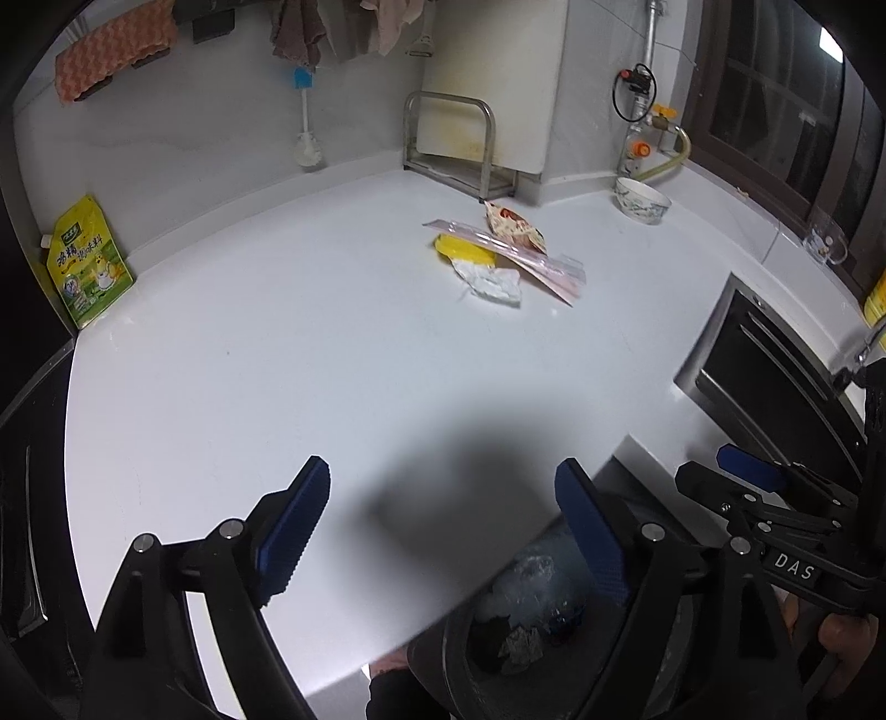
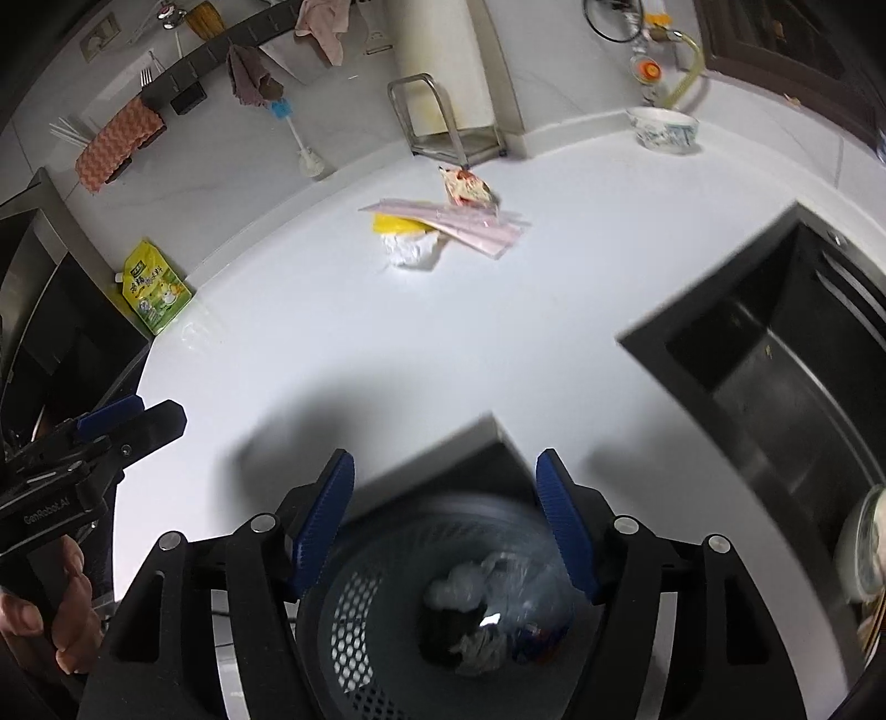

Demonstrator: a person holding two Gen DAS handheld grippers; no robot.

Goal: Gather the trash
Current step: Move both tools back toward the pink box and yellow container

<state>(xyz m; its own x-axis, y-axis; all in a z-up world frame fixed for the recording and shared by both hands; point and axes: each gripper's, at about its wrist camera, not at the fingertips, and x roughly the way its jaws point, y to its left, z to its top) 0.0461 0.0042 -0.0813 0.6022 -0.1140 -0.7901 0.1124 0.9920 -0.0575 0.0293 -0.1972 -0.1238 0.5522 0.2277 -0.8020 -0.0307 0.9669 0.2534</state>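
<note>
The trash lies in two places. One small heap sits on the white counter (image 1: 332,332), toward its back edge and just in front of the steel rack (image 1: 448,138) in the corner. It holds four pieces, all touching or overlapping: a yellow wrapper (image 1: 462,249), a crumpled white wrapper (image 1: 490,283) on the near side, a long pink strip (image 1: 515,252) lying across both, and a printed snack packet (image 1: 512,224) at the back by the rack's foot.

The rest is in one mesh bin (image 2: 354,620) below the counter's front edge. It holds crumpled clear plastic (image 2: 470,579) and some darker scraps, too blurred to count.

Two grippers are in view. The left gripper (image 1: 443,531) hangs over the counter's front edge, its blue pads spread wide with nothing between them. The right gripper (image 2: 446,518) hangs above the bin, likewise spread wide and empty. Each shows at the side of the other's view, and a hand (image 2: 52,603) holds the left one by its handle.

Elsewhere on the counter stand one green-and-yellow pouch (image 1: 88,260) at the back left corner against the wall, and one patterned bowl (image 1: 642,199) at the back right. One sink (image 2: 775,360) is sunk into the right side. On the wall hang one orange cloth (image 1: 113,50), one brown rag (image 1: 296,33), one pink cloth (image 2: 324,25) and one white brush (image 1: 304,119) with a blue head.
</note>
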